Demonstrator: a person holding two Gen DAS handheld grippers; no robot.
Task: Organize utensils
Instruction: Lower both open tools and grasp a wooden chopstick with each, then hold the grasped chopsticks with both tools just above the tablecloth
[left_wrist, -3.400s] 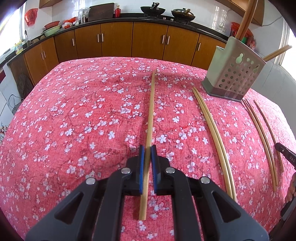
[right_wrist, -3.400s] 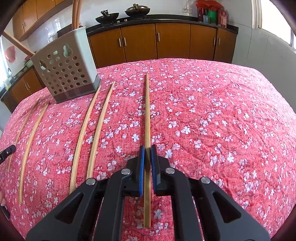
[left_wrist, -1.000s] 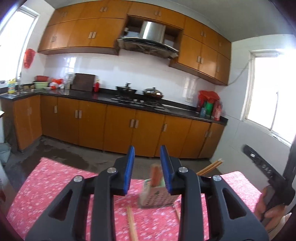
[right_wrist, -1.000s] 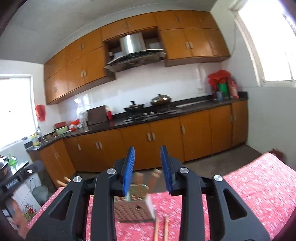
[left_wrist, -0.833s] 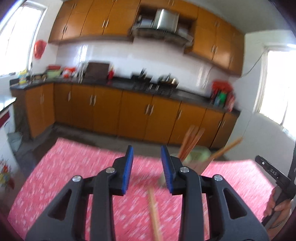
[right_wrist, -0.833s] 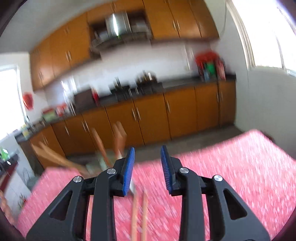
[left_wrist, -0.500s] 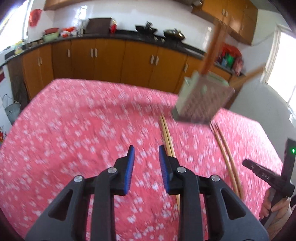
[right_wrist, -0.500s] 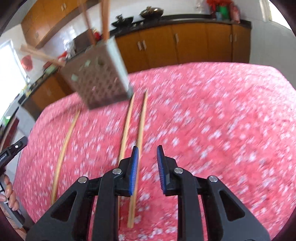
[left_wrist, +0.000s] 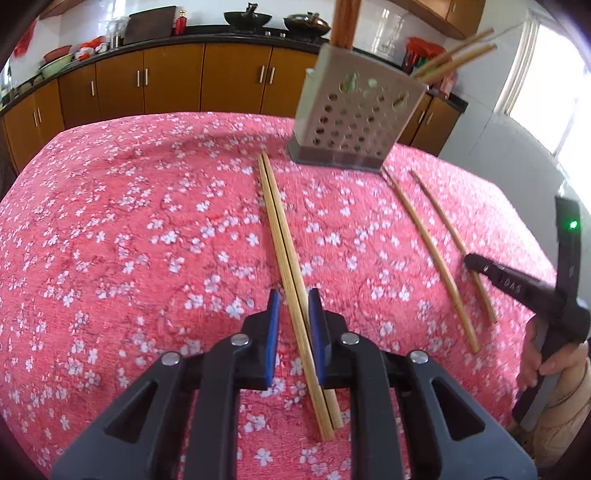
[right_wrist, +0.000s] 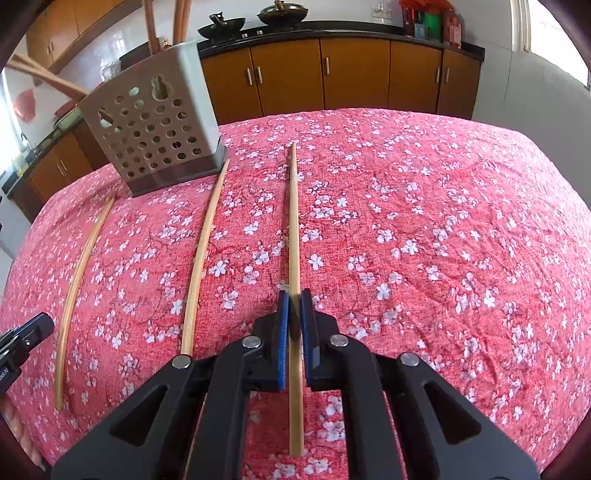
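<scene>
Several chopsticks are already standing in the holder (left_wrist: 354, 114) at upper centre; four are lying on the tablecloth (left_wrist: 129, 229), so about half remains. The left gripper (left_wrist: 293, 325), angled downward, is closing around a pair of chopsticks (left_wrist: 284, 243). The right gripper (right_wrist: 294, 321), likewise tilted, is pinching a single chopstick (right_wrist: 294, 229).

The holder (left_wrist: 354, 118) is motion-blurred in the left view, and its sticks (left_wrist: 341, 22) run off the top edge. The right tool (right_wrist: 291, 328) hides part of its chopstick (right_wrist: 294, 229).
</scene>
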